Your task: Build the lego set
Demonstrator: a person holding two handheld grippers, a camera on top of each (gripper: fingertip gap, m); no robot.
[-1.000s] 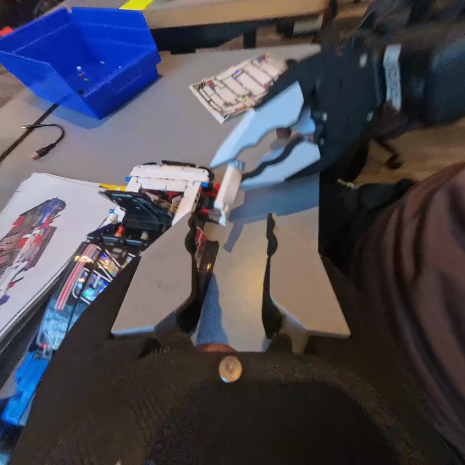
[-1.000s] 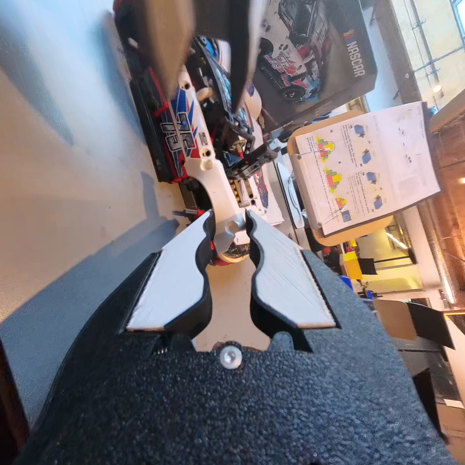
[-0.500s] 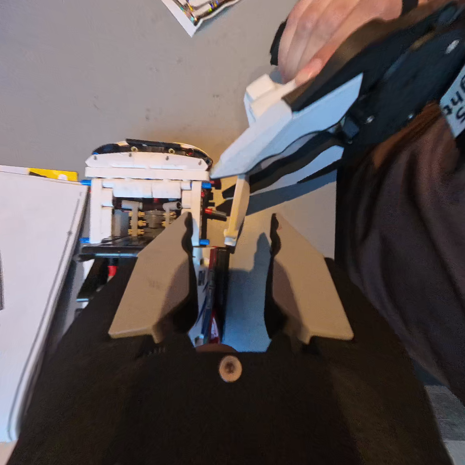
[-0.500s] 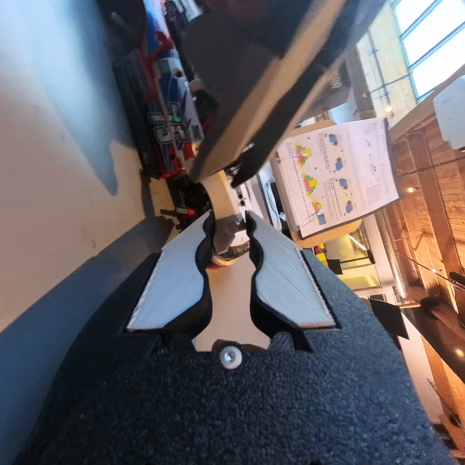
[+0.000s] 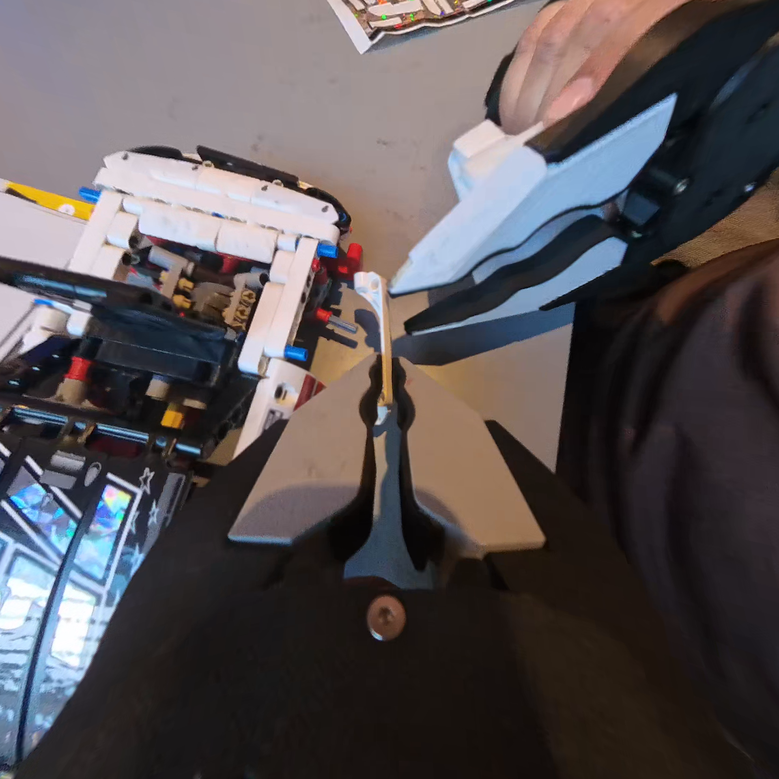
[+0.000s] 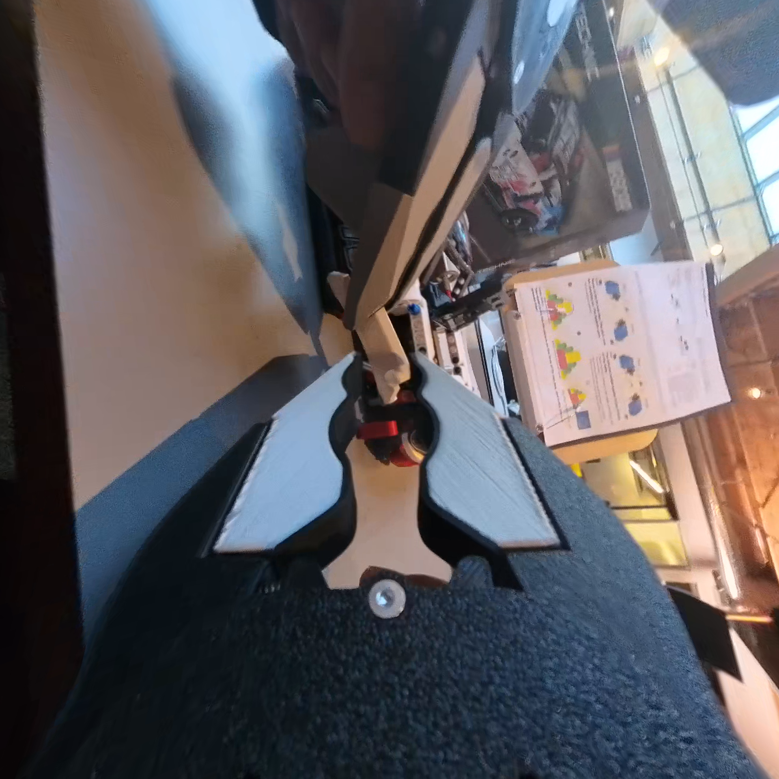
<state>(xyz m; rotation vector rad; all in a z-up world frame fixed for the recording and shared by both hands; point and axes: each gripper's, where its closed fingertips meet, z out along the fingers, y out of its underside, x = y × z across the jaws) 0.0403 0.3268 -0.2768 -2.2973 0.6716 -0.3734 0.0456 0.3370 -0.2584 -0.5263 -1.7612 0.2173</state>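
Note:
A thin white curved lego piece (image 5: 379, 320) stands upright just right of the half-built white, black and red lego car (image 5: 210, 236). My left gripper (image 5: 383, 366) is shut on the piece's lower end. My right gripper (image 5: 398, 310) comes in from the upper right, its tips at the piece's upper part. In the right wrist view the piece (image 6: 385, 337) sits between the narrow-set tips of my right gripper (image 6: 385, 362), and the left gripper (image 6: 362, 312) holds it from above. Red car parts (image 6: 379, 428) show behind the fingers.
The grey table (image 5: 210, 84) holds a sticker sheet (image 5: 404, 17) at the far edge and a shiny printed sheet (image 5: 63, 527) at the near left. A person's hand (image 5: 548, 63) and dark clothing (image 5: 674, 463) fill the right. A picture sheet on a board (image 6: 611, 350) stands beyond the car. Less than 4 cm separates the two grippers' tips.
My left gripper has moved to the right of the car and closed on the white piece that the right gripper holds. The piece stands away from the car's side.

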